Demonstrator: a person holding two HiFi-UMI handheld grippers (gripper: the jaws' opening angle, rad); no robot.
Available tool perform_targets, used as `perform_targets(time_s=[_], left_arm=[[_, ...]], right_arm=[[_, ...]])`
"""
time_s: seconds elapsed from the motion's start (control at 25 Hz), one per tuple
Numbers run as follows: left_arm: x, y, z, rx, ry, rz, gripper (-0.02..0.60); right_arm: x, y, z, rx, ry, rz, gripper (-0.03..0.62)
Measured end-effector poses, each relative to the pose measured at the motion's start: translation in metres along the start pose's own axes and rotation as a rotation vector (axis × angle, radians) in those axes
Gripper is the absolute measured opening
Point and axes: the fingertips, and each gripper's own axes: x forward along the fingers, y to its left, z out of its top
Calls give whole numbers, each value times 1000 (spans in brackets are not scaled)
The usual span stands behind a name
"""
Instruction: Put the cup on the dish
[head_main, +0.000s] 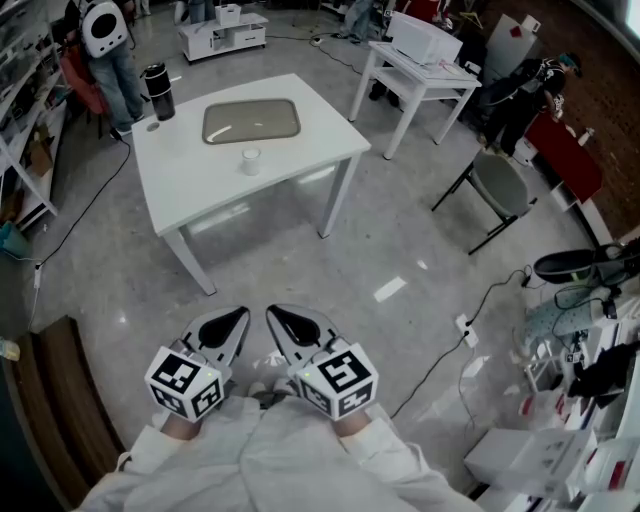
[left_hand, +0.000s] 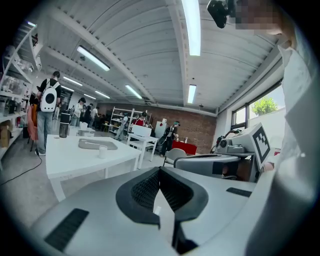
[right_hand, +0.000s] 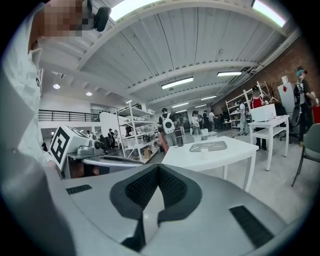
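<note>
left claw (head_main: 240, 318), right claw (head_main: 273, 315) both closed, empty, well apart from table (head_main: 190, 190); cup (head_main: 251, 161) near dish (head_main: 251, 121).

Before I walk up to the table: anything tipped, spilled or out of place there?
Nothing stands out. The cup stands upright on the white table, just in front of the empty dish and apart from it. The dark tumbler stands upright at the far left corner. No spill shows.
</note>
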Motion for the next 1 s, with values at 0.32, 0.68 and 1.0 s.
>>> perform_targets(time_s=[0.32, 0.68, 1.0], left_arm=[[12, 5, -2, -18, -3, 40, 8], [20, 2, -34, -73, 40, 69, 9], [50, 25, -30, -84, 77, 36, 8]], right_arm=[[-6, -25, 1, -9, 7, -28, 14], [-6, -17, -27, -10, 55, 61, 14], [21, -49, -23, -1, 70, 28, 15]])
